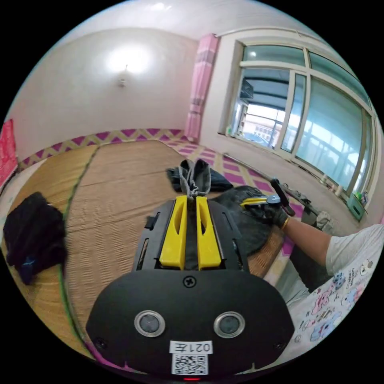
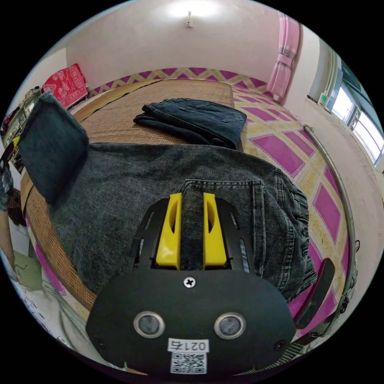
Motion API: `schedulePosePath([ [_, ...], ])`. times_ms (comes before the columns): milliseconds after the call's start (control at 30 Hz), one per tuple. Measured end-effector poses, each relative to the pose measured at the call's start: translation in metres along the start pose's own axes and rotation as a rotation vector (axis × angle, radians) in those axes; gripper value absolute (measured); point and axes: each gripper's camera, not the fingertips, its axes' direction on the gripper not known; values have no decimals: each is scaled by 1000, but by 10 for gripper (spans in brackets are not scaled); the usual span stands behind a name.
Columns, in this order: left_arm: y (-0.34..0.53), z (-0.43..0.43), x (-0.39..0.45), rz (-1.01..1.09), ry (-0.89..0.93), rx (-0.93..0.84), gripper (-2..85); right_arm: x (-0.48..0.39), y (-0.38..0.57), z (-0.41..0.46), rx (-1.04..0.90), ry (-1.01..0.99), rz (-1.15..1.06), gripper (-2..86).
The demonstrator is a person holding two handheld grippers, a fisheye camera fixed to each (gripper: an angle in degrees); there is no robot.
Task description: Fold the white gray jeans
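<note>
The grey-white jeans lie spread over the woven mat, with the hip and back pocket near the mat's edge. My left gripper is shut on a bunched leg end and holds it raised. That lifted leg end hangs at the left of the right gripper view. My right gripper has its yellow jaws close together with denim between them, at the pocket's top seam. A gloved hand holds this right gripper down on the jeans.
Folded dark blue jeans rest farther back on the mat. A black garment lies at the mat's left side. Purple-patterned floor and a window wall border the mat. The person's arm and printed shirt are on the right.
</note>
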Motion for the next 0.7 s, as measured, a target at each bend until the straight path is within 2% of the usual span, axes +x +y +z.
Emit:
schedulePosePath([
  [133,41,-96,-153,-178,-259,-6,31,-8,0,-1,-4,12,-5,85],
  [200,75,-112,-219,-307,-309,-44,31,-10,0,-2,-4,13,-5,85],
  [333,167,-67,-323,-559,-205,-225,36,-19,0,-3,-11,35,-17,84],
  [467,183,-63,-345,-638,-188,-193,40,-19,-1,-7,-16,9,-10,86],
  [567,165,-78,-344,-642,-284,-197,37,-4,-5,-30,24,-111,-16,87],
  [633,137,-93,-320,-533,-387,-127,19,10,-9,-50,80,-143,-41,87],
  [700,112,-83,-300,-427,-361,-125,17,24,-16,-61,96,-118,-91,87],
])
